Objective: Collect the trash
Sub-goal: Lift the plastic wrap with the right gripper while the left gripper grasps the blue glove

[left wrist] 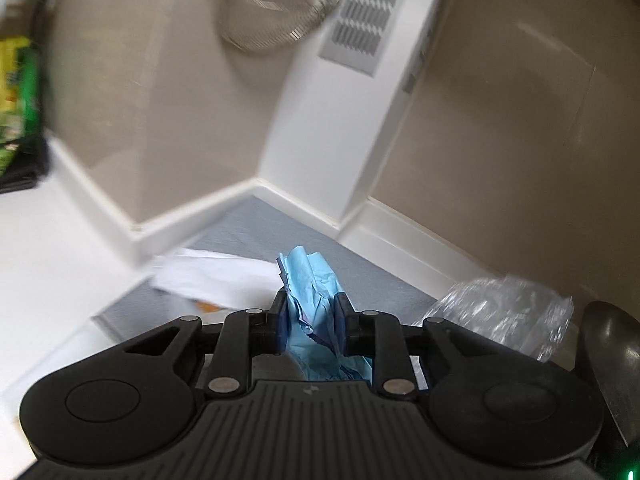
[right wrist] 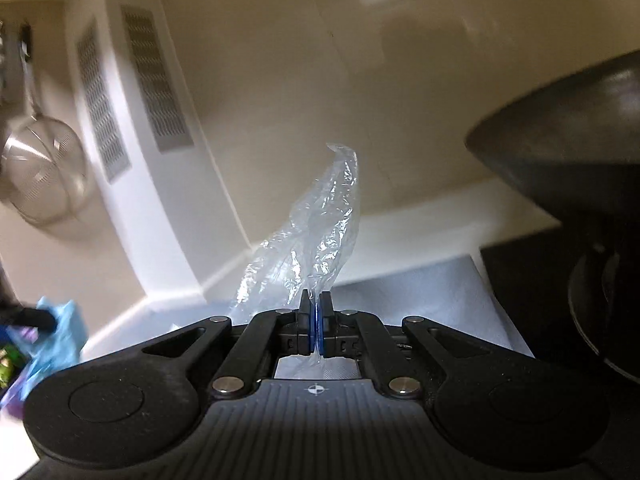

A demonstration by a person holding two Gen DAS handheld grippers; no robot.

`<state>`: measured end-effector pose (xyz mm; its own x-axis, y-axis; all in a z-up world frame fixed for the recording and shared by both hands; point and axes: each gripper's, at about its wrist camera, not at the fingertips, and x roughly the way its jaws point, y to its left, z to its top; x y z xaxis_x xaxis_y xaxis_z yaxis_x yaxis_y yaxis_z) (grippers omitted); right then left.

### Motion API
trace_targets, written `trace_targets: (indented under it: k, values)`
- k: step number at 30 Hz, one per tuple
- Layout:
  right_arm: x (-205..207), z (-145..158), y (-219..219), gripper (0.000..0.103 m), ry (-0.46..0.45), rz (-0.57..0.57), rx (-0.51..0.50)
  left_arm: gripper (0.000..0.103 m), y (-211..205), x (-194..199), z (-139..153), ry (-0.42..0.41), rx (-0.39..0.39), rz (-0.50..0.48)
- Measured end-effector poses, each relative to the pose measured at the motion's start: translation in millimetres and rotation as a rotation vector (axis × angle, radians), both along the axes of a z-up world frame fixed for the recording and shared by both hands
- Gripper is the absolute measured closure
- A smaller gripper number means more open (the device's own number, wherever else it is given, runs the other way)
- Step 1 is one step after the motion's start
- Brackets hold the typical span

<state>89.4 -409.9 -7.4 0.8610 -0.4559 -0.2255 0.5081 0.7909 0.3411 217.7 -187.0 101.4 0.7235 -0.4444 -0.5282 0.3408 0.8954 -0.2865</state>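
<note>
Pinching a crumpled blue wrapper (left wrist: 310, 300), my left gripper (left wrist: 310, 306) is holding it above the grey mat (left wrist: 248, 228) — the left view alone is showing white paper (left wrist: 212, 276) lying on that mat. My right gripper (right wrist: 316, 310) is pressing its fingers together on a clear bag (right wrist: 316, 224), which is standing up before the wall. Only the right view is catching the dark pan (right wrist: 560, 136) — and the strainer (right wrist: 44, 184) hanging whole.

Both views are evenly, softly lit indoors, with no hard shadows. Fisheye distortion bends the wall edges toward the frame borders. Motion blur smears the hanging strainer (left wrist: 276, 4) and the left margins; the gripper bodies stay sharp. Small highlights glint on the clear plastic bag (right wrist: 308, 232), perhaps from overhead light.
</note>
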Motion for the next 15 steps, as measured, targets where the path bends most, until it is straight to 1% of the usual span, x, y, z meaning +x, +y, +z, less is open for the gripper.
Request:
trace_targets:
  k: [3, 9, 10, 12, 14, 15]
  values:
    - [-5, 5, 4, 0.101, -0.038, 0.005, -0.031, 0.078, 33, -26, 8, -0.024, 0.011, 0.042]
    - [-25, 18, 17, 0.101, -0.154, 0.046, -0.097, 0.078, 121, -110, 25, -0.039, 0.012, 0.132]
    - [-30, 21, 22, 0.101, -0.159, 0.049, -0.106, 0.078, 136, -127, 27, -0.041, 0.021, 0.145]
    - [-45, 32, 32, 0.101, -0.166, 0.067, -0.100, 0.078, 163, -154, 23, -0.037, 0.038, 0.168]
    - [-66, 46, 44, 0.101, -0.193, 0.122, -0.095, 0.078, 193, -182, 19, -0.023, 0.049, 0.198]
    - [-79, 53, 52, 0.101, -0.208, 0.148, -0.110, 0.078, 204, -192, 15, -0.014, 0.054, 0.212]
